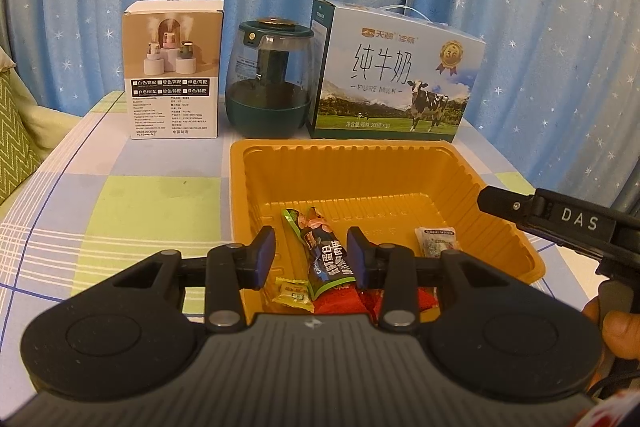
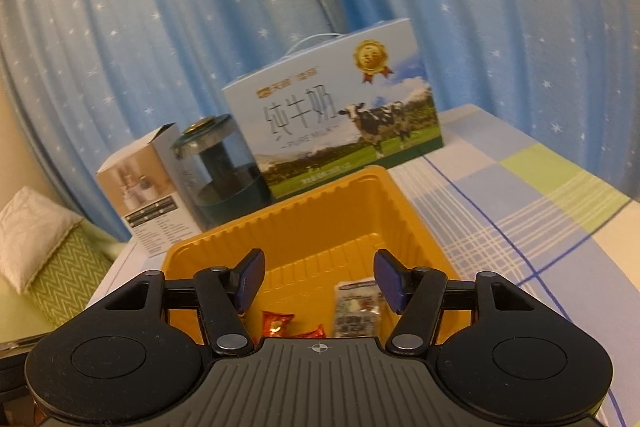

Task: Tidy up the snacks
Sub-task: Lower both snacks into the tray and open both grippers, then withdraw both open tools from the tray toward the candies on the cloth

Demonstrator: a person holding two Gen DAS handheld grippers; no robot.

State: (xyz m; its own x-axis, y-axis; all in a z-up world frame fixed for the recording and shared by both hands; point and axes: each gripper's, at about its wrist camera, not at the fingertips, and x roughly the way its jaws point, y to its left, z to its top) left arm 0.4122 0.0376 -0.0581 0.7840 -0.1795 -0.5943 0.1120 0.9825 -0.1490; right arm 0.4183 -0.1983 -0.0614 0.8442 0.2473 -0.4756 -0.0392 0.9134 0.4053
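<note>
Snacks, held in orange tray (image 1: 500, 195) on my checked tablecloth (image 1: 120, 211). Left gripper (image 1: 311, 257): fingers spread, nothing pinched, above the tray's near edge. Between its pads, a dark blue snack stick (image 1: 326, 255) beside a green-tipped wrapper (image 1: 291, 218); yellow candy (image 1: 294, 293) and red wrappers (image 1: 425, 297) at the near edge; white packet (image 1: 437, 242) toward the right wall. Right gripper (image 2: 318, 279): fingers spread, empty, over the same tray. Far edge of table, left to right: humidifier box (image 1: 174, 71), green humidifier (image 1: 269, 79), milk carton (image 1: 396, 83).
</note>
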